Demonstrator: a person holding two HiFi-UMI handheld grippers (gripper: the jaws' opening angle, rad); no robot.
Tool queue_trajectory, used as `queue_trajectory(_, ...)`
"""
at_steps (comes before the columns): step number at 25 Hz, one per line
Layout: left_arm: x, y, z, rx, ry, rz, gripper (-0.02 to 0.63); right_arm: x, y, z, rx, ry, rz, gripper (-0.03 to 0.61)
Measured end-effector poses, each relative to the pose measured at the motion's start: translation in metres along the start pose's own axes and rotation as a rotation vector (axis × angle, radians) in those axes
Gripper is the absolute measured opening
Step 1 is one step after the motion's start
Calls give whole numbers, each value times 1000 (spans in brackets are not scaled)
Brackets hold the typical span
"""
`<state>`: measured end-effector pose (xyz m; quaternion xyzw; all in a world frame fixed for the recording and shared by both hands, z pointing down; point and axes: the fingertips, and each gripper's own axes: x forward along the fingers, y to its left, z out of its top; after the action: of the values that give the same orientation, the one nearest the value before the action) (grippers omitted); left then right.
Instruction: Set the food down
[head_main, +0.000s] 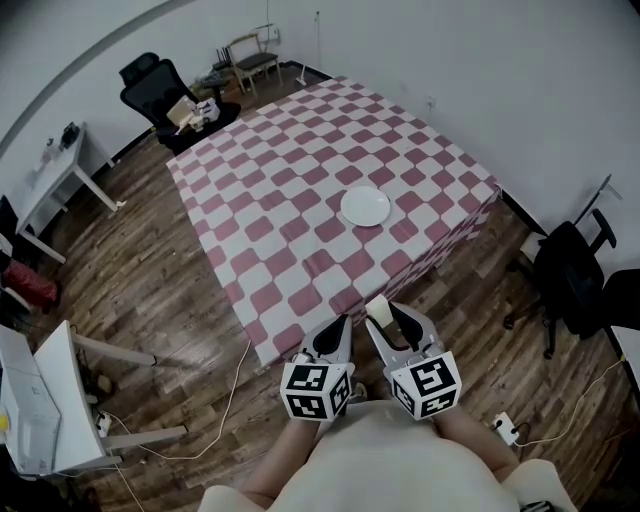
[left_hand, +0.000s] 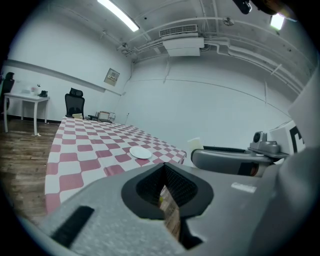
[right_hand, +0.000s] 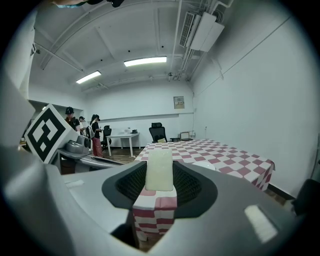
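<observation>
The right gripper (head_main: 379, 318) pinches a smooth, pale, rectangular food block (right_hand: 159, 168) in its jaws (the left gripper (head_main: 341, 326) has jaws pressed together) below the checked-cloth tabletop (head_main: 300, 170).

A white round plate (head_main: 365, 207) lies on the red-and-white chequered cloth-covered table (head_main: 300, 150), toward its near right edge; a black office chair (head_main: 150, 85) stands beyond the table's far left corner; a second black chair (head_main: 570, 275) stands to its right; a white desk (head_main: 60, 170) stands well left; the left gripper (head_main: 341, 325) and right gripper (head_main: 388, 316) sit side by side before the near corner, a pale rectangular food block (head_main: 377, 306) between the right one's jaws.
</observation>
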<state>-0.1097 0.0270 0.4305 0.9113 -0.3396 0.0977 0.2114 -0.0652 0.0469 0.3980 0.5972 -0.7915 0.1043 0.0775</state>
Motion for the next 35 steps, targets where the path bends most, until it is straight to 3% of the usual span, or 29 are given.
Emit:
queue_trajectory(14, 15, 58, 11, -42, 12, 57, 0, 57, 1, 1, -6, 32, 36, 164)
queue_trajectory(20, 25, 54, 8, -34, 20, 79, 0, 60, -8, -1, -9, 30, 69, 164)
queue_trajectory(35, 115, 59, 40, -57, 13, 118, 0, 118, -94, 24, -33, 42, 127, 164)
